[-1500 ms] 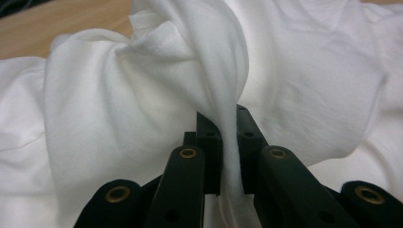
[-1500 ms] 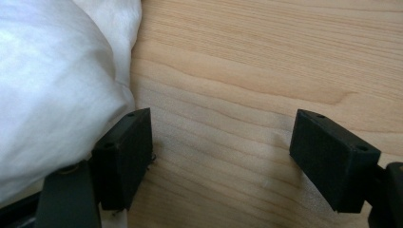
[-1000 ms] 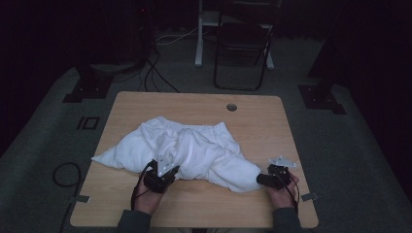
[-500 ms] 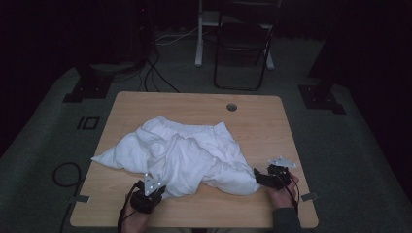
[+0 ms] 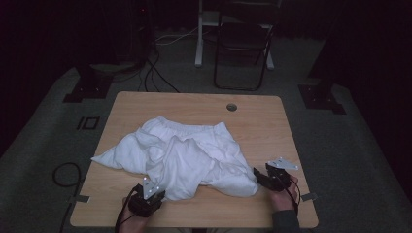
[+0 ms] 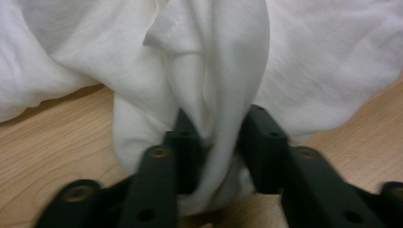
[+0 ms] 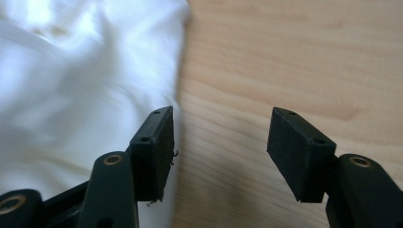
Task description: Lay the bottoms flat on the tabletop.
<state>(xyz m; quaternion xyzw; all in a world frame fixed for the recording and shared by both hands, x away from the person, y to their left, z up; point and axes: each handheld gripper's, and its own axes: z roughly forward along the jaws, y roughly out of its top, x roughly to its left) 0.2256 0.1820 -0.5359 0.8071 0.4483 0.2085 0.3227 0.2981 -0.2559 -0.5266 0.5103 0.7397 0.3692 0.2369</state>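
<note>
A crumpled white cloth (image 5: 184,155) lies spread over the middle of the wooden table (image 5: 262,121). My left gripper (image 5: 151,193) sits at the cloth's near edge, close to the table's front. In the left gripper view a fold of the cloth (image 6: 214,57) hangs between the jaws of the left gripper (image 6: 221,137). Those jaws have just been opening and stand apart around the fold. My right gripper (image 5: 258,177) is at the cloth's near right corner. Its jaws have just been closing; the right gripper (image 7: 221,137) is open over bare wood, the cloth's edge (image 7: 71,85) beside its left jaw.
The table has a round cable hole (image 5: 231,107) near its far edge. A black chair (image 5: 243,53) and cables (image 5: 155,73) stand on the grey floor behind the table. Bare wood (image 7: 285,57) lies to the right of the cloth.
My left gripper drew back toward the table's near edge and leftward, dragging a fold of the cloth with it. The right gripper has hardly shifted.
</note>
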